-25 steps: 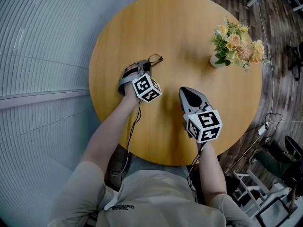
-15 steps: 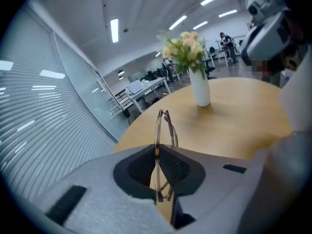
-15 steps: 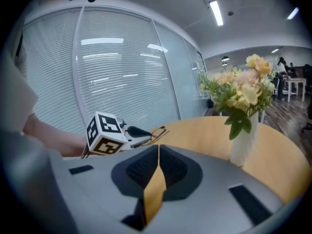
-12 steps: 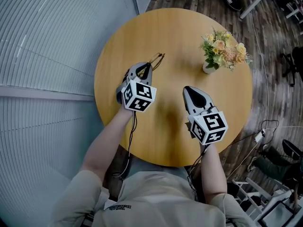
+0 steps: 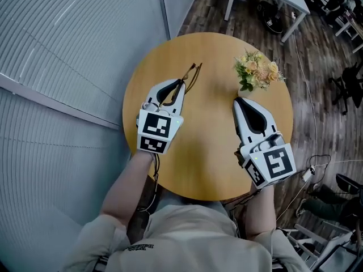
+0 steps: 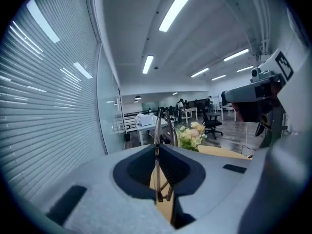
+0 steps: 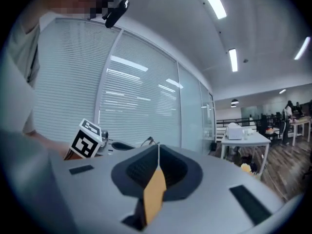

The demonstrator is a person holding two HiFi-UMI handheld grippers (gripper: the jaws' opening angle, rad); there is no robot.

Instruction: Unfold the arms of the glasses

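Head view: round wooden counter at frame centre, both tools over it.

Left tool, left of centre: jaws nearly together, have just been closing, clamped on the glasses. The thin frame sticks out past the tips toward the upper right. In the left gripper view the glasses stand edge-on in the jaw gap, with the counter surface showing below them.

Right tool, right of centre: jaws meet in a thin line, nothing between them.

Flower bunch sits on the counter, upper right, just beyond the right tool's tip.
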